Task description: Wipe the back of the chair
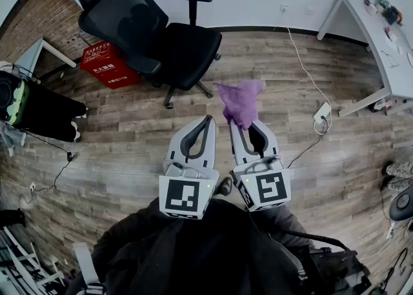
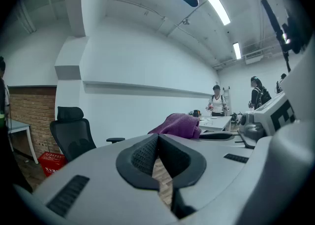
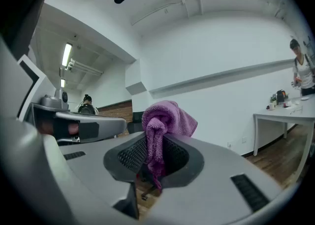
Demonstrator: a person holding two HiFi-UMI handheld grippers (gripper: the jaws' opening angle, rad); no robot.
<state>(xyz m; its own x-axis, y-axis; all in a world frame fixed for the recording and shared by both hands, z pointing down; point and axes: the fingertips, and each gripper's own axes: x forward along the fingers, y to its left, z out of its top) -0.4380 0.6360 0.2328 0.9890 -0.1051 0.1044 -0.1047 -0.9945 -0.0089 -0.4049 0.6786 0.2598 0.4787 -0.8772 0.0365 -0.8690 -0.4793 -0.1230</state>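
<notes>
A black office chair with a headrest stands at the back left on the wooden floor, its back turned toward the brick wall; it also shows small in the left gripper view. My right gripper is shut on a purple cloth, which bunches up above its fingertips. My left gripper is beside it, shut with nothing between its jaws. Both grippers hang over the floor, well short of the chair and to its right.
A red crate sits by the chair's left side. A white desk stands at the right, with a power strip and cable on the floor before it. Dark equipment lies at the left. People stand far off.
</notes>
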